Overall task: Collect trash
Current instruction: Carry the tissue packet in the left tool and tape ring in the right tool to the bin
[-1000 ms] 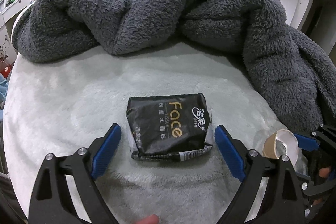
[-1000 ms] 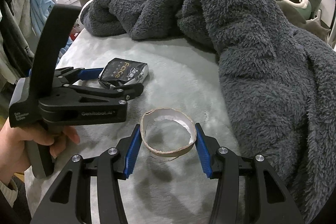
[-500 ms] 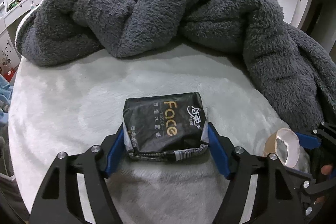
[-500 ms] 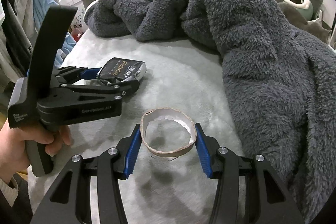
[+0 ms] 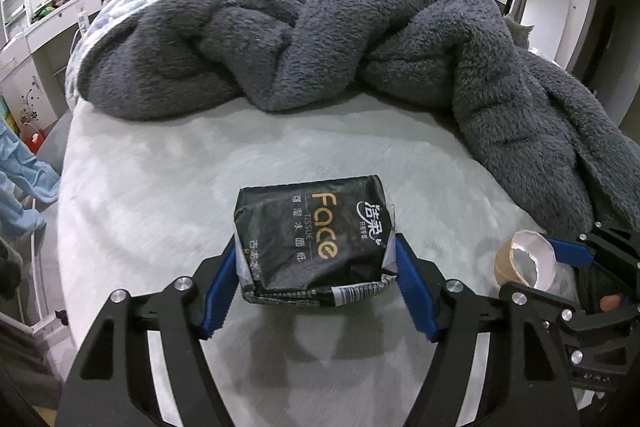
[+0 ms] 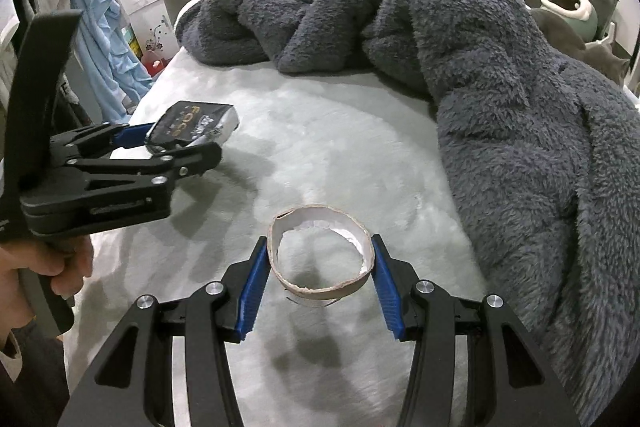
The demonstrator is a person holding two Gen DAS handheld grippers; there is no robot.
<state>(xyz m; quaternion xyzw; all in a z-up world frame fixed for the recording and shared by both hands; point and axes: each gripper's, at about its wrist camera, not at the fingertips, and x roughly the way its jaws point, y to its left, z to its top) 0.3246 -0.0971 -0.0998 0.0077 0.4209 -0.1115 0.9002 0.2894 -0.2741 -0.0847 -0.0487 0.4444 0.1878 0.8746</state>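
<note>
Left wrist: we see left gripper (image 5: 316, 267) clamping tissue pack (image 5: 312, 247); right gripper (image 6: 320, 259) clamping cardboard ring (image 6: 320, 255), both before the blanket (image 5: 320, 35).

A black tissue pack (image 5: 314, 247) printed with "Face" in gold and white characters is clamped at its two short sides between the blue pads of the left gripper (image 5: 316, 267). Its crumpled, torn near end with a barcode strip is turned toward the gripper's base, and it is held lifted clear of the pale bedspread, a shadow being cast beneath it. A short cardboard ring (image 6: 322, 251), brown outside and lined with torn white paper, is pinched between the blue pads of the right gripper (image 6: 320, 267). Its open bore is faced upward and toward the camera, and its rim is seen ragged at the far edge.
</note>
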